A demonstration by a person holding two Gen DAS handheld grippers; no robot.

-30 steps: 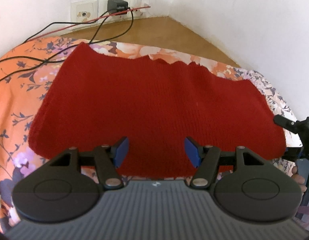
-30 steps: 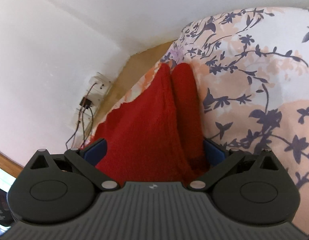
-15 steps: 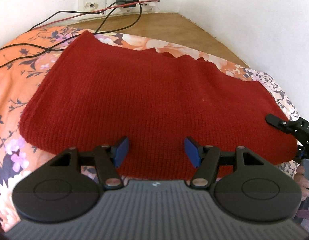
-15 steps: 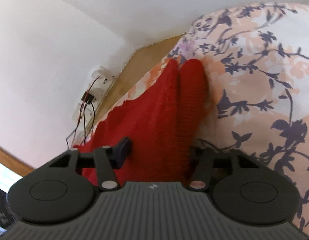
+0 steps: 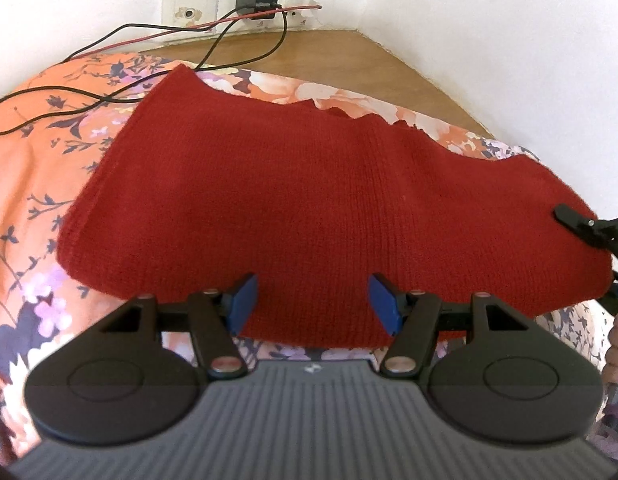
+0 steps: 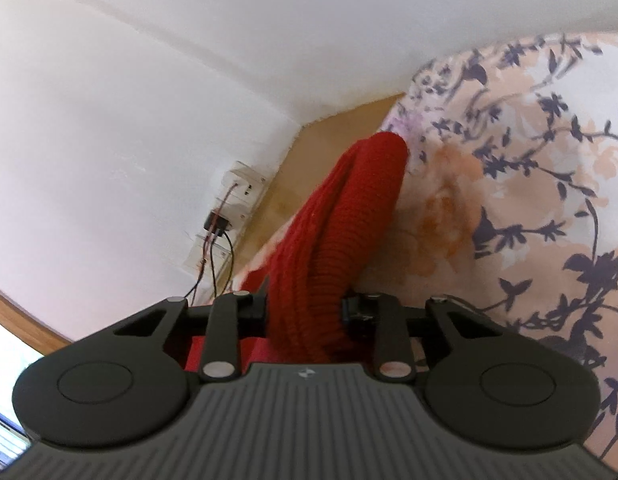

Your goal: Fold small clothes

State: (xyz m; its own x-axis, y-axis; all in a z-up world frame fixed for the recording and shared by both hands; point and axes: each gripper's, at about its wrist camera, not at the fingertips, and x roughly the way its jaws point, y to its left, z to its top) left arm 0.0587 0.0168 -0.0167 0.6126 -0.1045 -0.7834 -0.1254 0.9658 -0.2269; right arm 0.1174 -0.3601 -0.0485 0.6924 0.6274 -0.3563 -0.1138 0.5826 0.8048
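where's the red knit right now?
Red knit lies spread on the floral bedsheet ahead of the open left gripper; in the right wrist view its right-hand edge is pinched in the right gripper.

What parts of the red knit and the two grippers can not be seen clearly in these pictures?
- Red knit: near edge hidden behind the left gripper, left wrist view.
- Right gripper: pads buried in the knit's fold, right wrist view.
- Right gripper: mostly cut off by the left wrist view's right edge.
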